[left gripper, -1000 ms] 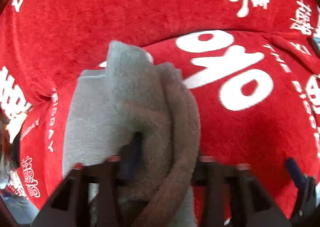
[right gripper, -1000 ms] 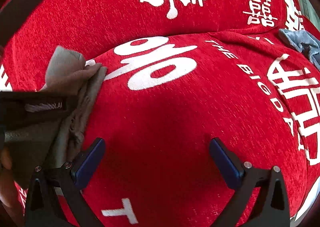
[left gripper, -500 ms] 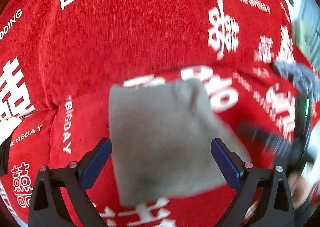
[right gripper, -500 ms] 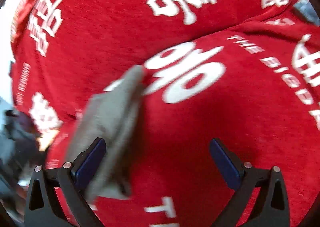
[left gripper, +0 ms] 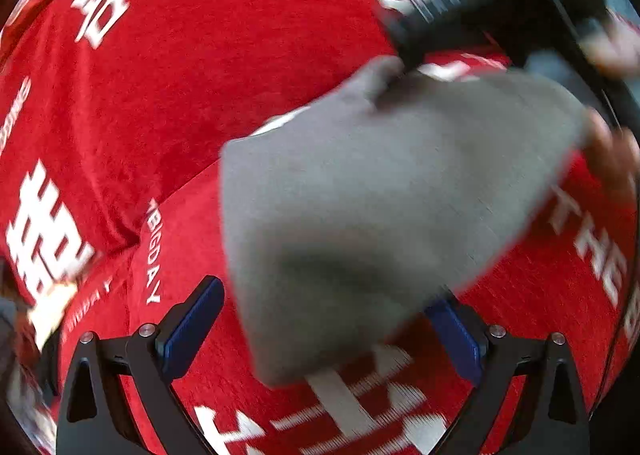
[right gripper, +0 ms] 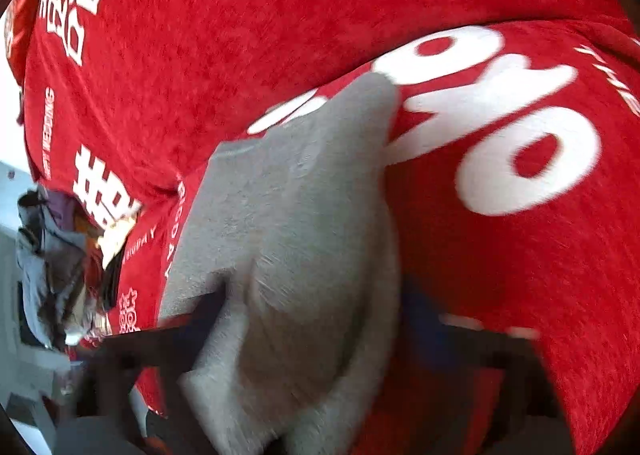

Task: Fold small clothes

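Right claw (right gripper: 316, 339) is closing with the grey folded cloth (right gripper: 288, 223) between its fingers; left claw (left gripper: 320, 331) stands wide, cloth just ahead. Soft, light and limp, it should be pinched at a folded edge.

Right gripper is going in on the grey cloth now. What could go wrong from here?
1. The right gripper is closing with the folded grey cloth bunched between its jaws; it may catch only some layers, so the fold opens.
2. The left gripper stands open, holding nothing, so a pull could drag the cloth across the red cover.
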